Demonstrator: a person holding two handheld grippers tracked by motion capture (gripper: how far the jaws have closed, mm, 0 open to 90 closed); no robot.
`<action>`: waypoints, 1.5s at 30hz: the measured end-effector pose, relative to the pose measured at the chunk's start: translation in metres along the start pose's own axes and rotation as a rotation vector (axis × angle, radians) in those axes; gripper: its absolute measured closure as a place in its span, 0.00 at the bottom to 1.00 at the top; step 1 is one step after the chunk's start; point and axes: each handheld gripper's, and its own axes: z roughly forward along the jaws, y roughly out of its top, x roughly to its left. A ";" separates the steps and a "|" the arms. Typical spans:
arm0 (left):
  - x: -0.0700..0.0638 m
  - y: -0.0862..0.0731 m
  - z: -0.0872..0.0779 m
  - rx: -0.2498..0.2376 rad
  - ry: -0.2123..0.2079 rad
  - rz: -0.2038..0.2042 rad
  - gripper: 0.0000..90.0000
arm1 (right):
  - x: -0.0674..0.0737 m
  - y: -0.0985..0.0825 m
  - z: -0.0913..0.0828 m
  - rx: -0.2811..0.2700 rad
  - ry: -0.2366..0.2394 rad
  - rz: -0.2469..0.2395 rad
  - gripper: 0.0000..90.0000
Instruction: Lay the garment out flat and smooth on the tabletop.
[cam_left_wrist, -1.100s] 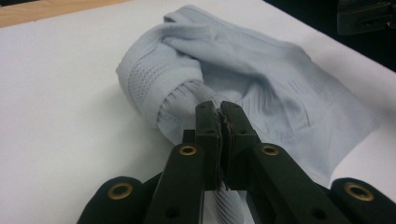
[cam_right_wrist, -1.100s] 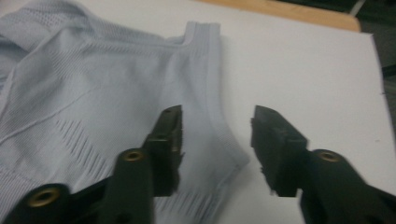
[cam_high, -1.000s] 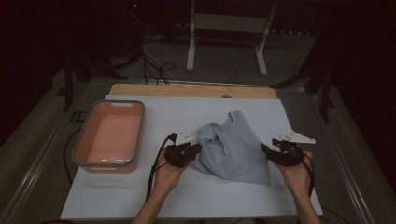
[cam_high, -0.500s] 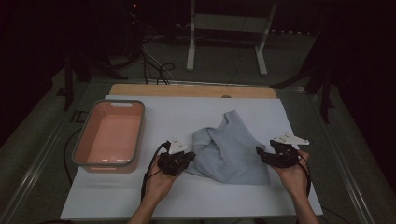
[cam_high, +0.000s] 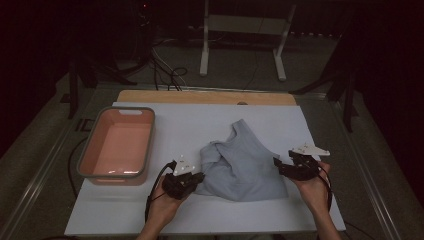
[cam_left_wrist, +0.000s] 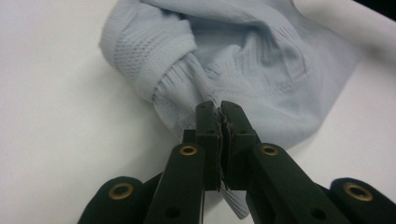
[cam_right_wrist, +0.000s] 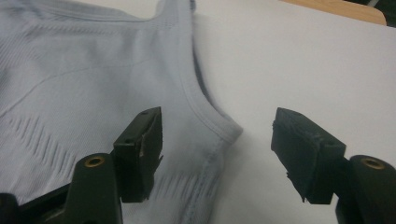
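The pale blue garment (cam_high: 243, 162) lies crumpled right of the pink tub (cam_high: 119, 145). Left gripper (cam_left_wrist: 219, 122) is clamped on its bunched edge. Right gripper (cam_right_wrist: 215, 135) has just been opening, jaws wide astride the corner, pads clear. Spreading appears underway; next, close on that corner.

I can't read any text, label, brand, number or sign anywhere from here. The light blue garment (cam_high: 245, 165) shows me only its knit pattern, and the pink tub (cam_high: 119, 145) is unmarked.
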 end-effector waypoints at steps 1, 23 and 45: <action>-0.003 -0.001 0.000 0.006 0.001 0.010 0.98 | 0.000 0.000 0.000 0.000 0.002 0.000 0.38; 0.029 0.010 0.028 0.020 0.135 -0.073 0.60 | 0.004 0.001 -0.002 -0.019 0.015 -0.008 0.37; 0.040 0.035 0.047 0.000 0.152 -0.068 0.93 | 0.035 0.004 0.000 -0.030 0.105 -0.052 0.37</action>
